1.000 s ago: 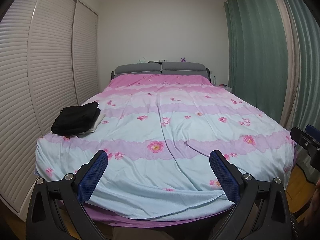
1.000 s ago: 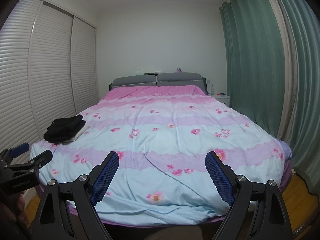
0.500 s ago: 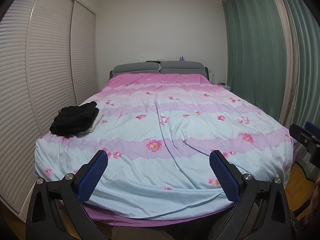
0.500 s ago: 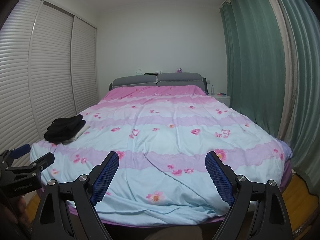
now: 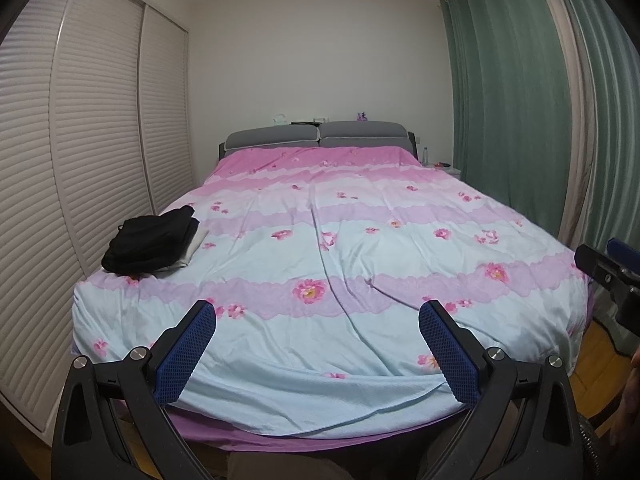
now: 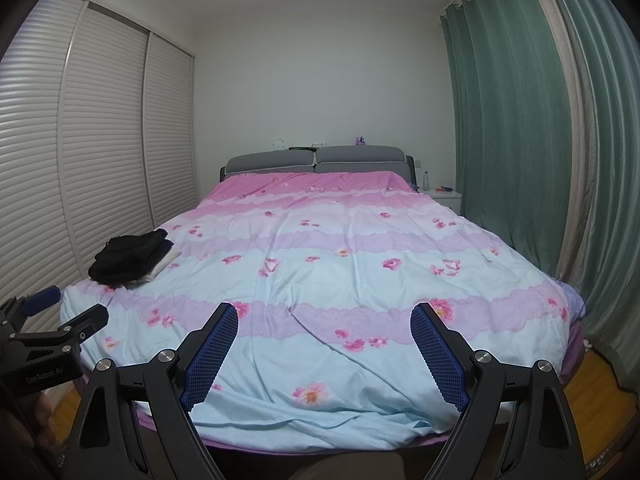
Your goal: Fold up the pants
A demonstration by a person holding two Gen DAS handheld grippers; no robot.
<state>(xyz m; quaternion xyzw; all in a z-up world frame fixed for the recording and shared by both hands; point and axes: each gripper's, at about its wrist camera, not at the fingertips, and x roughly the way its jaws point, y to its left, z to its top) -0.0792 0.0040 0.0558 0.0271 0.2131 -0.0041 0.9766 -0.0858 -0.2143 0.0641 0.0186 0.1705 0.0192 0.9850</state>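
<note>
Black pants (image 5: 150,240) lie folded in a pile on a light garment near the bed's front left corner, also seen as black pants (image 6: 128,256) in the right wrist view. My left gripper (image 5: 318,312) hovers open at the foot of the bed, nothing between its blue pads. My right gripper (image 6: 324,316) is open too and holds nothing. Each gripper shows at the edge of the other's view: the right gripper (image 5: 608,268) and the left gripper (image 6: 60,320). Both are well short of the pants.
The bed (image 5: 360,240) carries a pink, lilac and pale blue floral cover. White slatted wardrobe doors (image 5: 80,160) run along the left. Green curtains (image 5: 512,112) hang on the right, a white nightstand (image 6: 446,198) by the headboard. Wooden floor (image 6: 592,384) shows at the bed's right.
</note>
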